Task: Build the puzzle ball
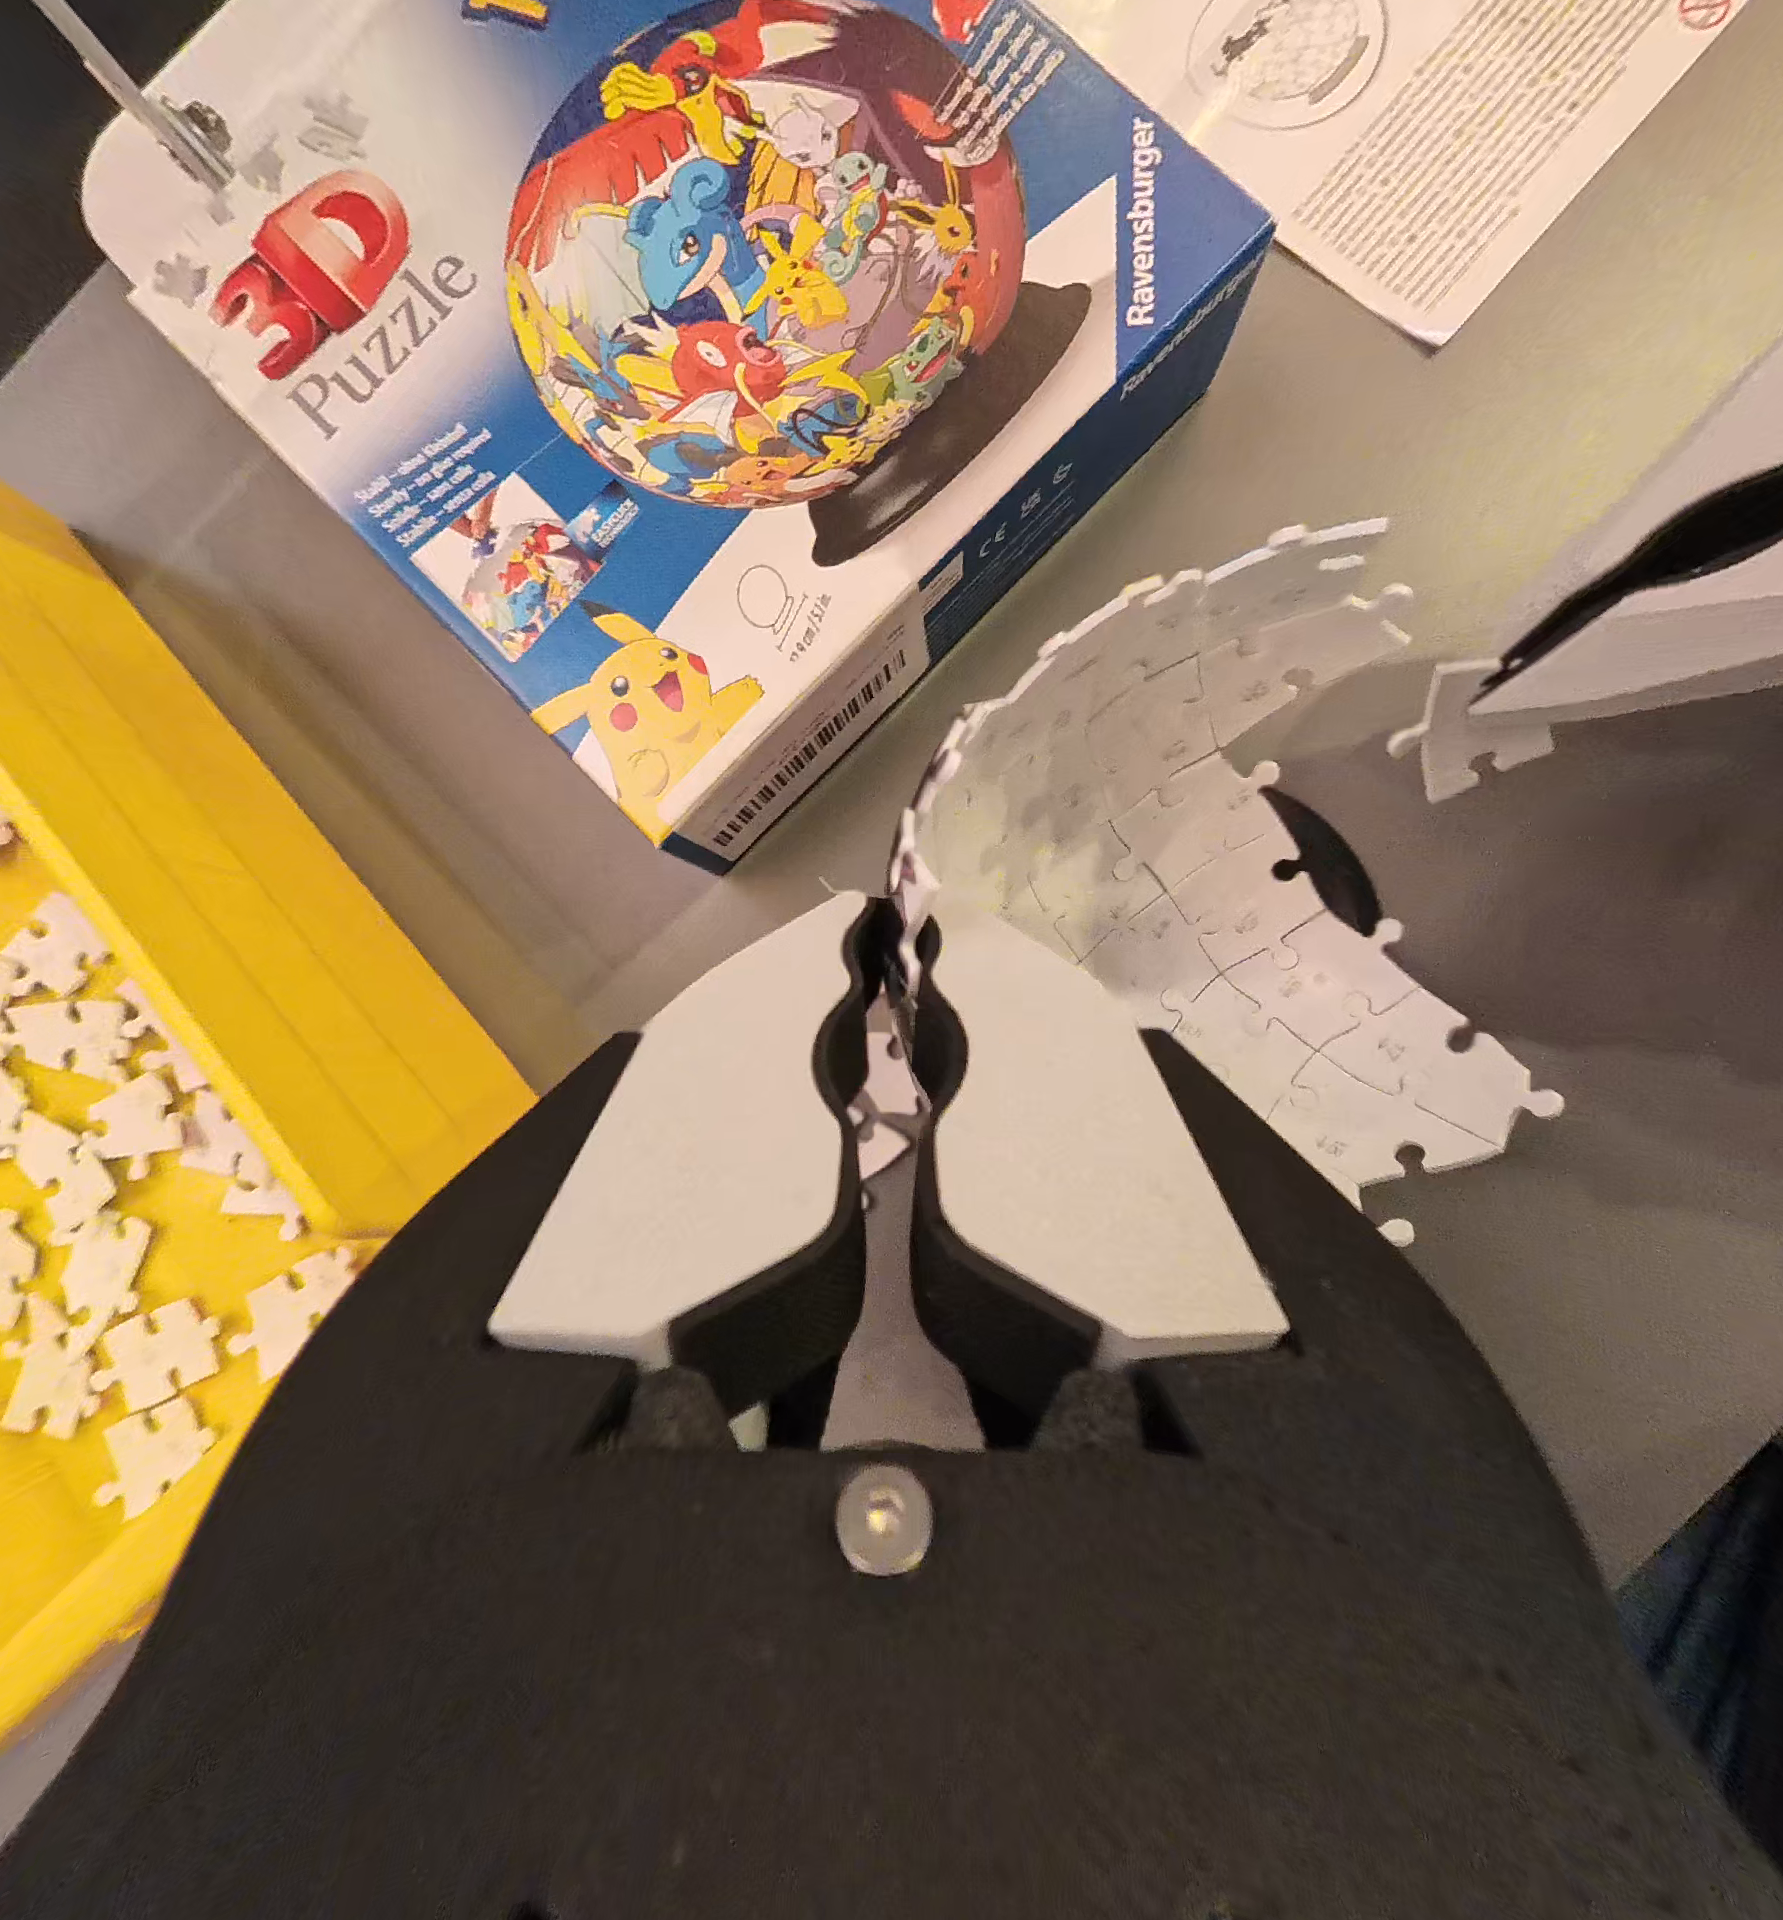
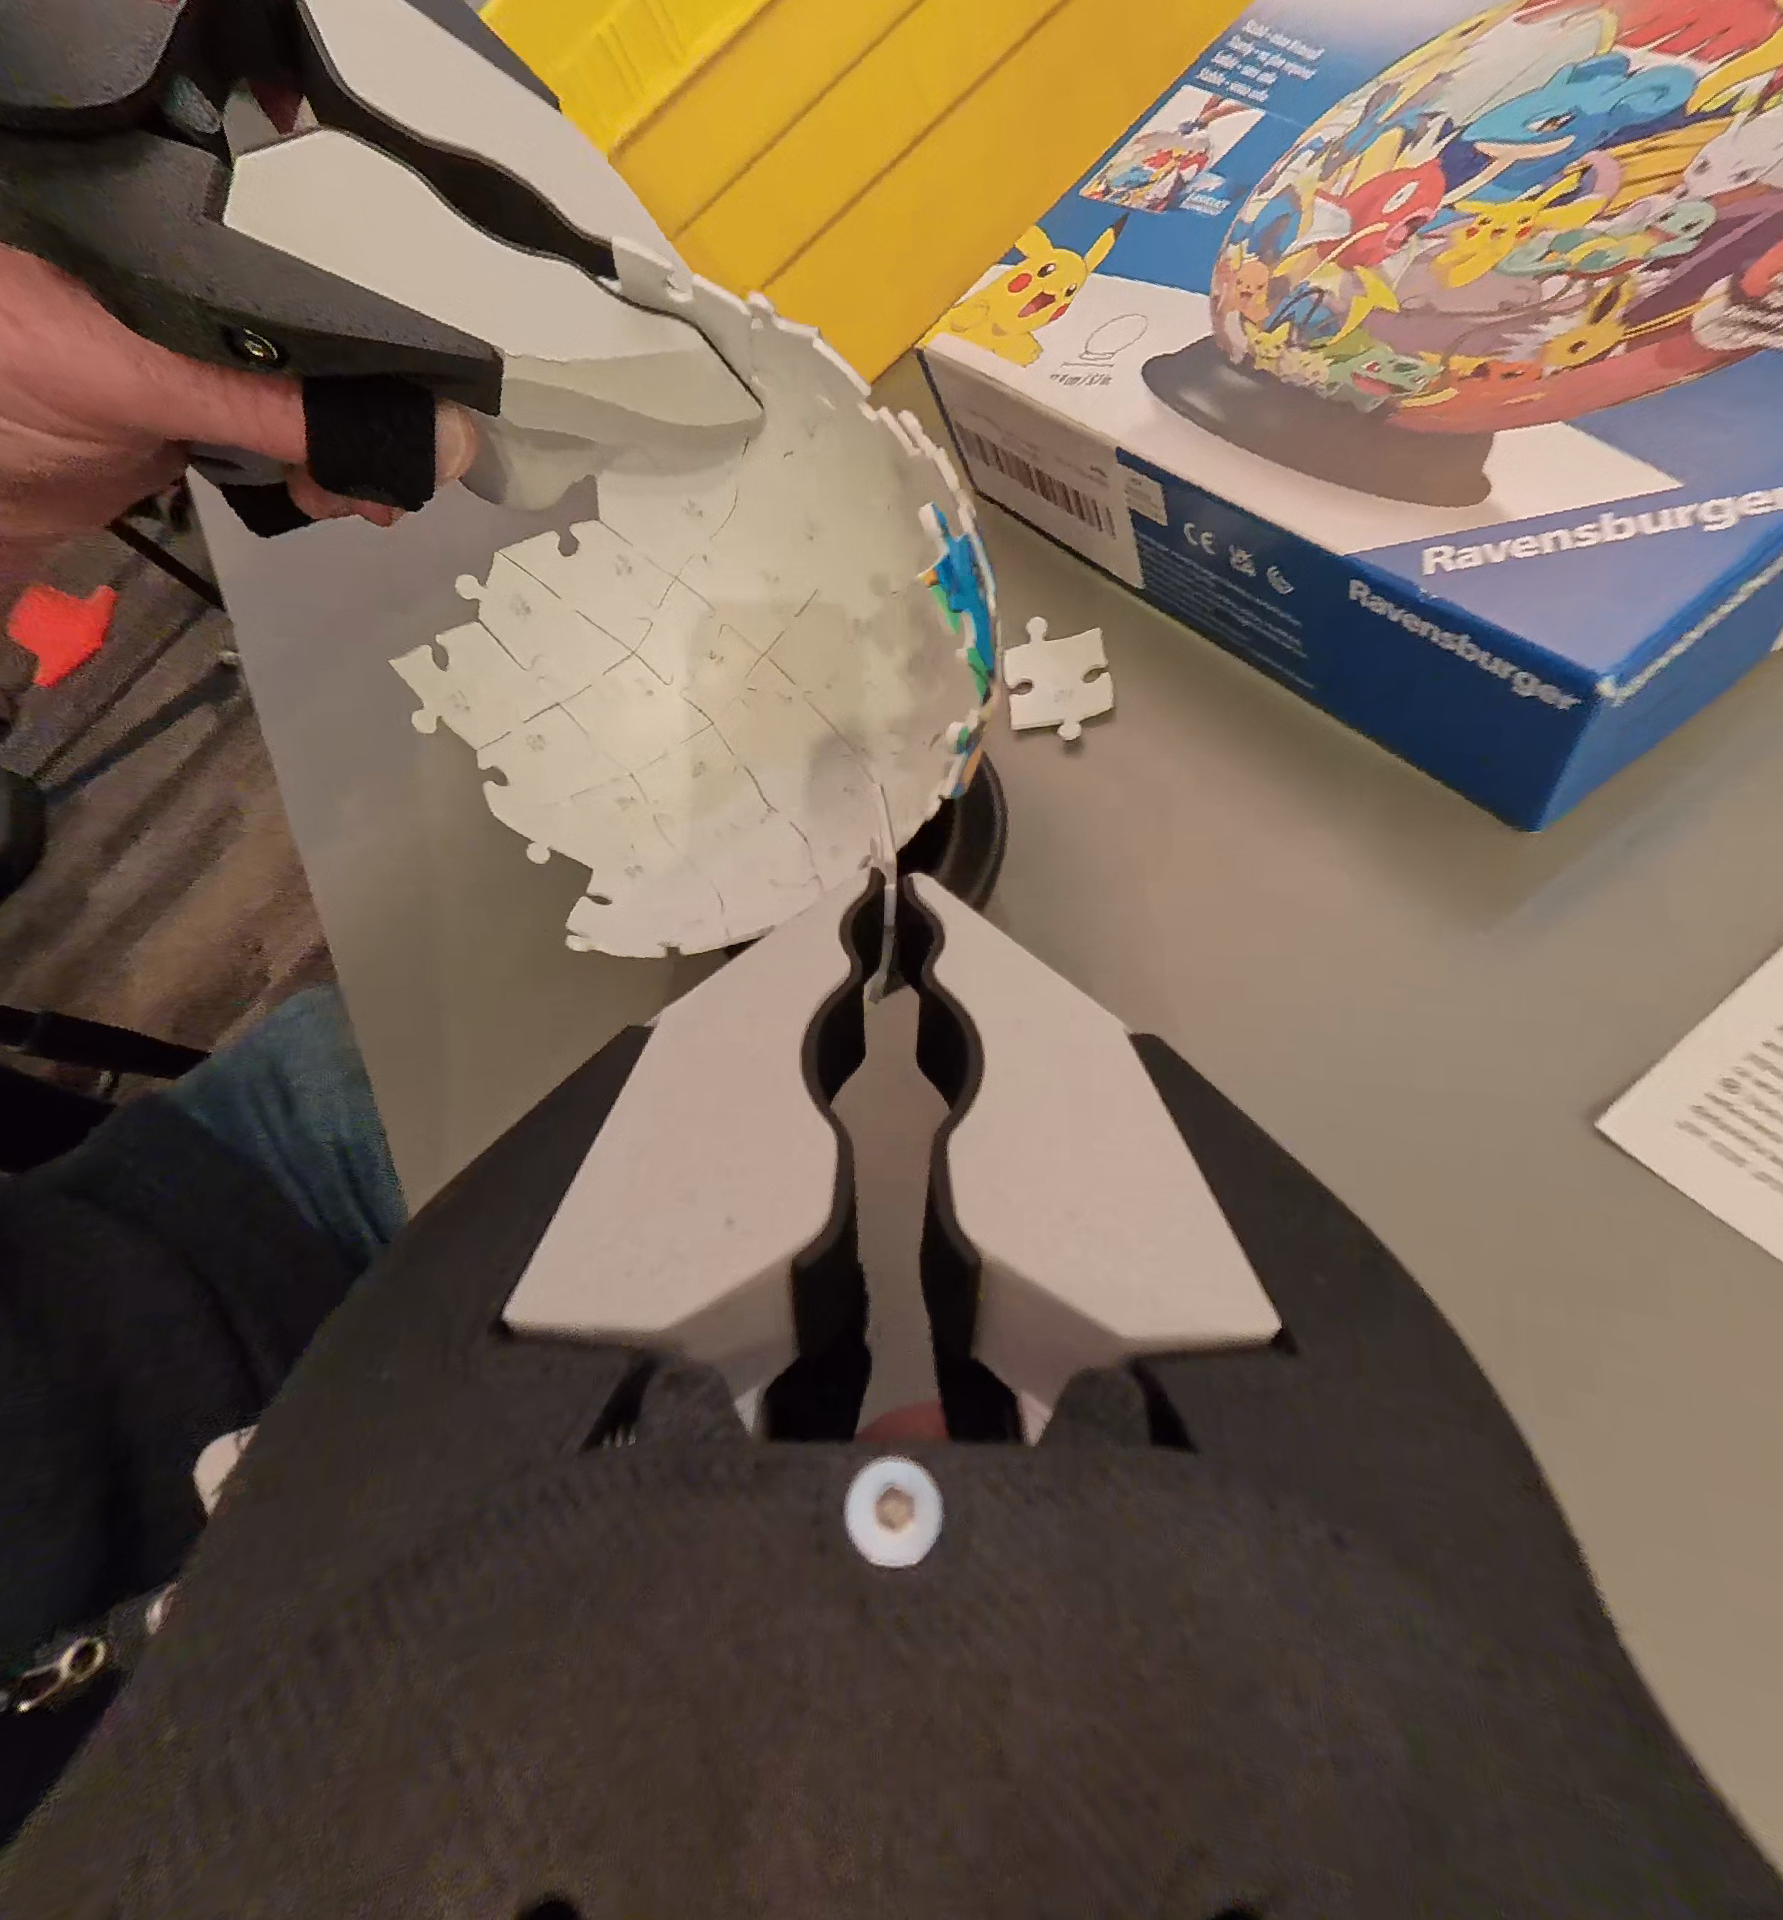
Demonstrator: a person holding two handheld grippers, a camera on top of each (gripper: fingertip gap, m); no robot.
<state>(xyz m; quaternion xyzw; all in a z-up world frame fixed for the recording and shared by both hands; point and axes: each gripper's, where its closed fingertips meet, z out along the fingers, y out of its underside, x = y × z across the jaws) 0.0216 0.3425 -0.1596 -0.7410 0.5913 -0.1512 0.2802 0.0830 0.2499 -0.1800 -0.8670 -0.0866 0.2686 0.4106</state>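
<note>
1. The grey worktop [image 1: 1645, 987] is carrying everything. The big blue puzzle box [image 1: 721, 312] is lying flat at 12 o'clock in the left wrist view. It is showing cartoon artwork, printed lettering and a barcode, which I am not reading out.
2. The yellow tray [image 1: 243, 831] is sitting at 9 o'clock, with loose pieces [image 1: 87, 1143] lying white side up in it.
3. The half-built shell [image 1: 1178, 831] is hanging at centre, just above its black stand [image 1: 1328, 862], hollow white side facing us. Faint marks are showing on the piece backs, too small to read.
4. The left gripper [image 1: 892, 935] is pinching the shell's rim, fingers clenched on that thin edge.
5. I am judging the shell light and stiff along the curve, but fragile at the interlocks. Squeezing hard or twisting could be popping joints apart, so a rim hold close to the joint being worked looks safest.
6. A printed instruction sheet [image 1: 1469, 135] is lying at 1 o'clock, its text blurred.
7. The right gripper [image 2: 892, 935] is clamping a single piece [image 1: 1479, 727] edge-on, at 2 o'clock from the shell. It looks light and slick, best held by its flat faces with the tabs free.
8. One spare piece [image 2: 1058, 675] is resting on the worktop beside the shell.
</note>
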